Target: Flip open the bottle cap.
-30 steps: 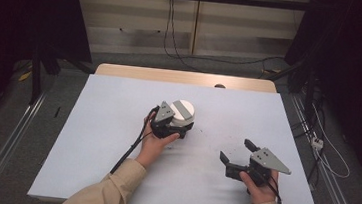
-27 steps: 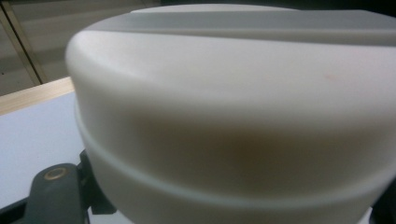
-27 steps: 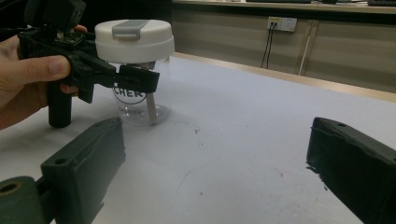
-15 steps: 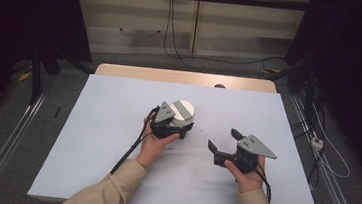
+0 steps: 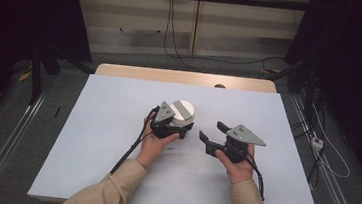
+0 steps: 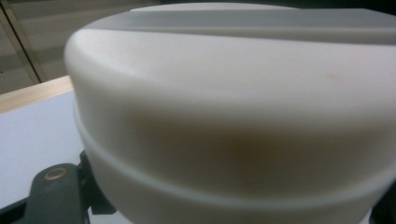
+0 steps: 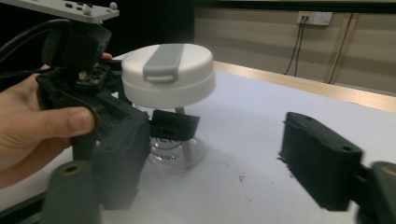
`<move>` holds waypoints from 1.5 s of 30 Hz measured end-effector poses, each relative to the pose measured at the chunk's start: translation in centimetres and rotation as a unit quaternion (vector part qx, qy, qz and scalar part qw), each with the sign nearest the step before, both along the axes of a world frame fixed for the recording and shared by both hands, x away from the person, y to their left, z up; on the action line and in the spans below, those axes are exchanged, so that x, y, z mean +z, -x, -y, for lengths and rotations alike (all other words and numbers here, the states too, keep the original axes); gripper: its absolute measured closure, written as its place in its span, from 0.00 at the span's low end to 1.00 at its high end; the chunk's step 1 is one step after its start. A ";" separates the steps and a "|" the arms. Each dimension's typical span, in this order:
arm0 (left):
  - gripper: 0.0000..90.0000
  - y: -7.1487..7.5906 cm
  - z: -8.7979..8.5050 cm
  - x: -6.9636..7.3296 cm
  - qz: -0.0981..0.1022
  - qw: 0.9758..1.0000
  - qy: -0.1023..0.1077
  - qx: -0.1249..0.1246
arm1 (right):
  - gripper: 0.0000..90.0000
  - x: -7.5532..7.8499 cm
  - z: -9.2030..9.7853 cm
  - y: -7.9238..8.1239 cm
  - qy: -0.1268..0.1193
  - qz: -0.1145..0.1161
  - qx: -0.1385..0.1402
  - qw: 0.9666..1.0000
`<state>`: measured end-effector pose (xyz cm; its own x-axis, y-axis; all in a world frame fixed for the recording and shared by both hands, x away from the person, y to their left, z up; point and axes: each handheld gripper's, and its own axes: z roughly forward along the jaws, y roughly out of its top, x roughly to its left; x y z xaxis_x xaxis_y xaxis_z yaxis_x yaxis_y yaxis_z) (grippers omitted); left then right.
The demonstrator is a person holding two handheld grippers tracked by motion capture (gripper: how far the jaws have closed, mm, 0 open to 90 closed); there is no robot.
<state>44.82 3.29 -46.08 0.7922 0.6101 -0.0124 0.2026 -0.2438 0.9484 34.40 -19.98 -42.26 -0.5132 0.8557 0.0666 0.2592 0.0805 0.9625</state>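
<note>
Left gripper (image 5: 180,130) clamps a clear plastic bottle (image 7: 175,154) under its round white lid (image 5: 182,111); right gripper (image 5: 212,133), nothing between its jaws, has just been narrowing beside it.

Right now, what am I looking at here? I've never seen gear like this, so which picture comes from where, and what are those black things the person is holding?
There is no robot arm here. A person sits at a white table and holds a two-jaw tool in each hand. The high view looks down from above. The other two pictures come from small cameras riding on each tool.

The left hand-held gripper is shut on a clear bottle with a white lid; the lid has a grey flap on top. In the left gripper view that lid looms very close. The right gripper view shows the bottle standing on the table, gripped below the lid.

The right hand-held gripper sits beside the bottle with nothing between its jaws. They have just been closing but are open with a gap.
</note>
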 end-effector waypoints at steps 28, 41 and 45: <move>0.21 0.0 0.0 0.0 0.001 1.000 0.000 0.000 | 1.00 0.4 -3.2 -2.0 0.008 -0.043 0.059 0.997; 0.21 0.0 0.1 0.0 0.000 1.000 0.002 0.001 | 1.00 0.3 -3.9 -3.0 0.012 -0.048 0.058 0.997; 0.21 0.0 0.1 0.0 0.000 1.000 0.001 0.001 | 1.00 0.6 -3.9 -3.1 0.011 -0.045 0.060 0.997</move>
<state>44.81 3.24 -46.11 0.7915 0.6110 -0.0136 0.2024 -0.2411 0.9491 37.54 -16.05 -41.69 -0.6041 0.7906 0.0997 0.3325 0.1363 0.9332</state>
